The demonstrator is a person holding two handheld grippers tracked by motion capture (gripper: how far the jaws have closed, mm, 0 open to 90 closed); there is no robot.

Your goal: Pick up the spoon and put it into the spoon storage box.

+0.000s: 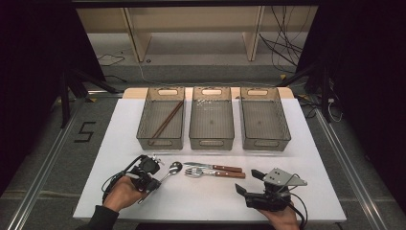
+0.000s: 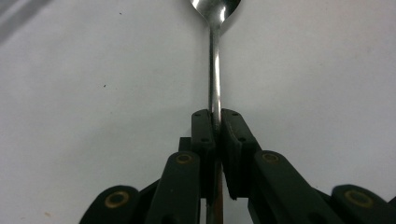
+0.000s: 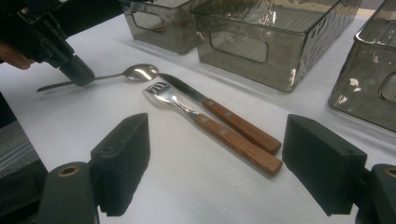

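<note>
Three bins [image 1: 211, 120] along desk's [image 1: 119, 120] far edge; fork [image 3: 177, 101], knife [image 3: 219, 115] beside spoon [image 2: 215, 70]. Left gripper [image 2: 216, 122] clenched on spoon handle; right gripper [image 3: 217, 163] released, near front edge.

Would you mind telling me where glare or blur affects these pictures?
Left gripper view: the spoon bowl is blown out by glare at the top edge, and the near jaw links look soft. Right gripper view: bright reflections streak the middle bin; the near jaws are slightly blurred. High view: evenly lit table, dark surroundings.
</note>
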